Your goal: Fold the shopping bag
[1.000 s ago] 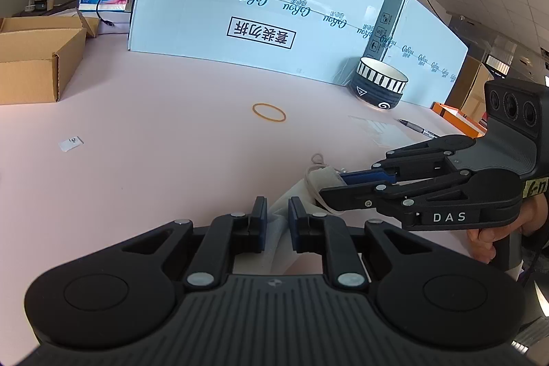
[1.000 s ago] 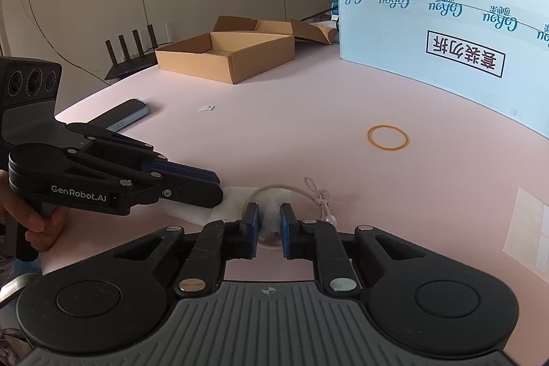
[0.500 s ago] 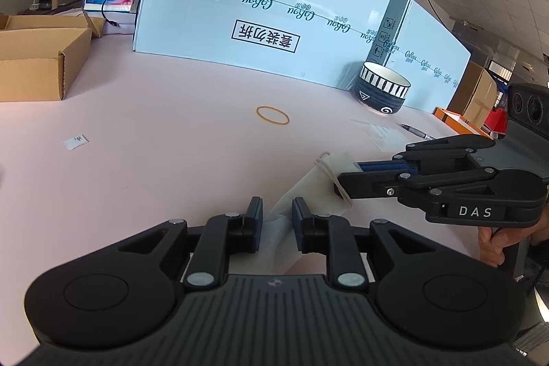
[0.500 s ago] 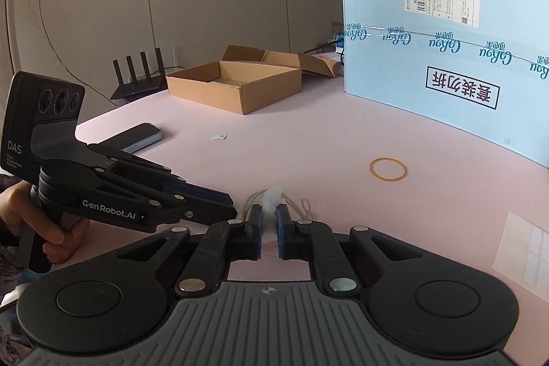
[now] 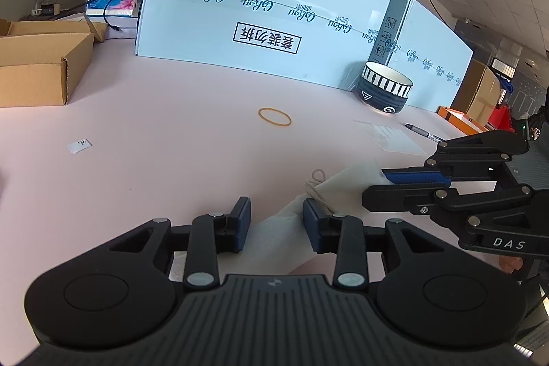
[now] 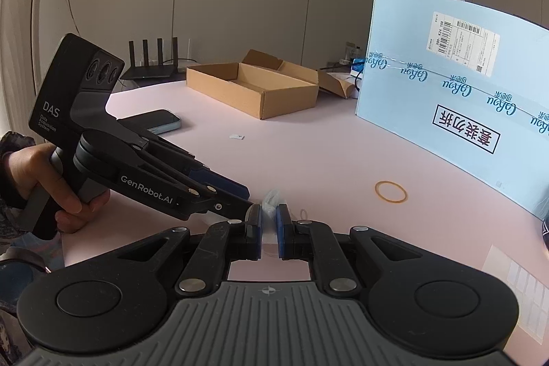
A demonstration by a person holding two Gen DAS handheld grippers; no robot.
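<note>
While my right gripper (image 6: pixel 269 230) pinches the white shopping bag (image 5: pixel 281 228), my left gripper's (image 5: pixel 276 225) jaws have just been opening, bag loose between them.

left tool (image 5: pixel 276 222) opening, right tool (image 6: pixel 268 230) clamped

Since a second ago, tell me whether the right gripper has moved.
Yes. In the left wrist view the right gripper, shut on the white fabric bag, slid right, away from the tan rubber band.

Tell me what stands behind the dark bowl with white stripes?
Behind the dark striped bowl stand two large light-blue cartons, meeting at a corner there. The bowl covers the foot of that corner; whatever lies behind the cartons is hidden.
</note>
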